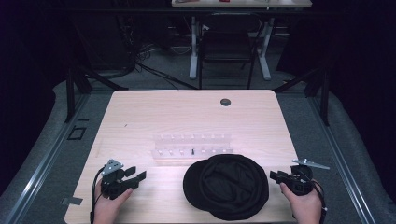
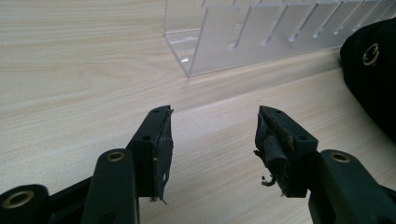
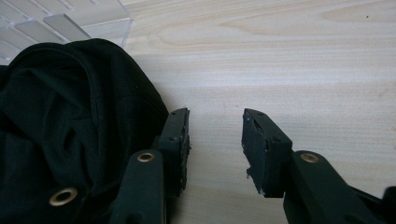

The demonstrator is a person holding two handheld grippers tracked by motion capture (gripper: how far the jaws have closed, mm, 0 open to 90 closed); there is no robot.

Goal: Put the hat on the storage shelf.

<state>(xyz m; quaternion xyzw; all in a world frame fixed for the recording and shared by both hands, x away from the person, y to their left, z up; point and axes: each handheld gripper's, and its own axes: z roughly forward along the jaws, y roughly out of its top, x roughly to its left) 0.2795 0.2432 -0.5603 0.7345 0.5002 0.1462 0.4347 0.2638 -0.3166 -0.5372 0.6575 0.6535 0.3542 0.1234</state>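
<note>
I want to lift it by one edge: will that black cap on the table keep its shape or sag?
The black cap will probably sag: the right gripper view shows soft, creased fabric lying upside down and slumped. It looks light, so an edge pinch should carry it. It seems unlikely to roll or slip on the wooden table.

black cap (image 2: pixel 373 70) cut by frame edge, rack (image 1: pixel 193 145) contents too small

Black cap (image 1: pixel 226 185), clear rack (image 1: pixel 192 149), pale wood-grain table (image 1: pixel 187 112)
</note>
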